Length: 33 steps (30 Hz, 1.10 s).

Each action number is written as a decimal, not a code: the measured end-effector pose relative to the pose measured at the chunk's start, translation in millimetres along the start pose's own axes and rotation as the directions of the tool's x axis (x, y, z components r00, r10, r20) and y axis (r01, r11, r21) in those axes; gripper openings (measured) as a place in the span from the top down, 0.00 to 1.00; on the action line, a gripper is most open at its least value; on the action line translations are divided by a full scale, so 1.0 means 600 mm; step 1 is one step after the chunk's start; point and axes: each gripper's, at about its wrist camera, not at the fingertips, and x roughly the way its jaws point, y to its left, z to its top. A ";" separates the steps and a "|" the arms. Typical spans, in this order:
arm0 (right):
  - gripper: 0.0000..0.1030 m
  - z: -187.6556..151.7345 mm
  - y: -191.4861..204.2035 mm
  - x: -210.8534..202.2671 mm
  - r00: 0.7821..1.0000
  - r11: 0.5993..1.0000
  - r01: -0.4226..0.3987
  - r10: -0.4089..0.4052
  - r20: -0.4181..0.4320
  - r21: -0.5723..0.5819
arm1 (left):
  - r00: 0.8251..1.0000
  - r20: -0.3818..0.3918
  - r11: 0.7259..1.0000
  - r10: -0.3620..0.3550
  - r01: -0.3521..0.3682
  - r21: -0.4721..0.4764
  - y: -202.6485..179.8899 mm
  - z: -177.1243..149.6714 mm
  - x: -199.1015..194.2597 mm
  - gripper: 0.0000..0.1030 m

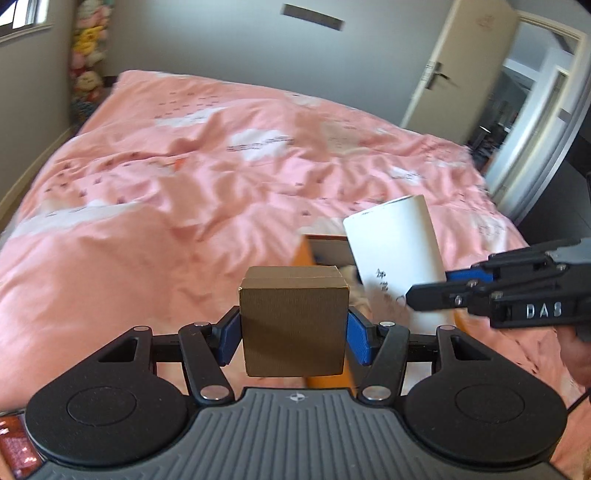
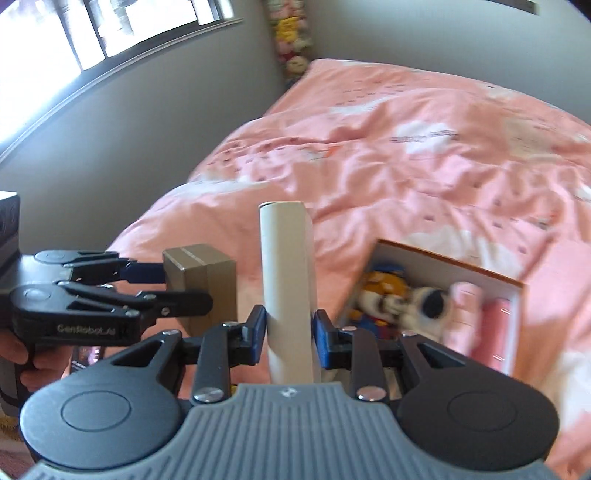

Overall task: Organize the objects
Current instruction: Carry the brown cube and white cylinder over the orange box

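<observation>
My left gripper (image 1: pixel 293 328) is shut on a small brown cardboard box (image 1: pixel 291 317), its blue pads (image 1: pixel 356 339) pressing on both sides. It also shows in the right wrist view as left gripper (image 2: pixel 186 288) and brown box (image 2: pixel 207 273). My right gripper (image 2: pixel 290 328) is shut on a tall white box (image 2: pixel 286 258) held upright; seen from the left wrist, that right gripper (image 1: pixel 430 286) holds the white box (image 1: pixel 391 243) tilted, dark writing on its face. Below lies an open orange-rimmed storage box (image 2: pixel 443 264) with plush toys (image 2: pixel 388 295) inside.
Everything hangs over a bed with a rumpled pink duvet (image 1: pixel 184 166). Plush toys (image 1: pixel 86 55) are stacked in the far corner. An open door (image 1: pixel 461 74) stands at the right, and a window (image 2: pixel 92 33) runs along the left wall. A hand (image 2: pixel 14 354) holds the left gripper.
</observation>
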 end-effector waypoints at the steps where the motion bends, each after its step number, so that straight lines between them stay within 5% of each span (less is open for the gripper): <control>1: 0.72 -0.004 -0.019 -0.009 0.999 0.999 0.038 -0.038 -0.003 0.018 | 1.000 -0.003 1.000 -0.025 0.025 0.017 -0.014 0.001 0.008 0.35; 8: 0.72 -0.074 -0.118 0.004 0.970 0.964 0.215 -0.193 -0.145 0.159 | 0.978 -0.101 0.977 -0.183 0.192 0.088 -0.087 -0.009 0.084 0.35; 14: 0.72 -0.112 -0.174 0.064 0.936 0.927 0.282 -0.209 -0.284 0.246 | 0.958 -0.212 0.964 -0.194 0.227 0.141 -0.116 -0.039 0.145 0.35; 25: 0.72 -0.125 -0.218 0.141 0.924 0.882 0.208 -0.036 -0.381 0.422 | 0.943 -0.319 0.924 -0.092 0.200 0.325 -0.142 -0.065 0.211 0.35; 33: 0.72 -0.131 -0.234 0.161 0.898 0.886 0.216 -0.014 -0.441 0.411 | 0.929 -0.360 0.906 -0.087 0.224 0.358 -0.154 -0.072 0.243 0.35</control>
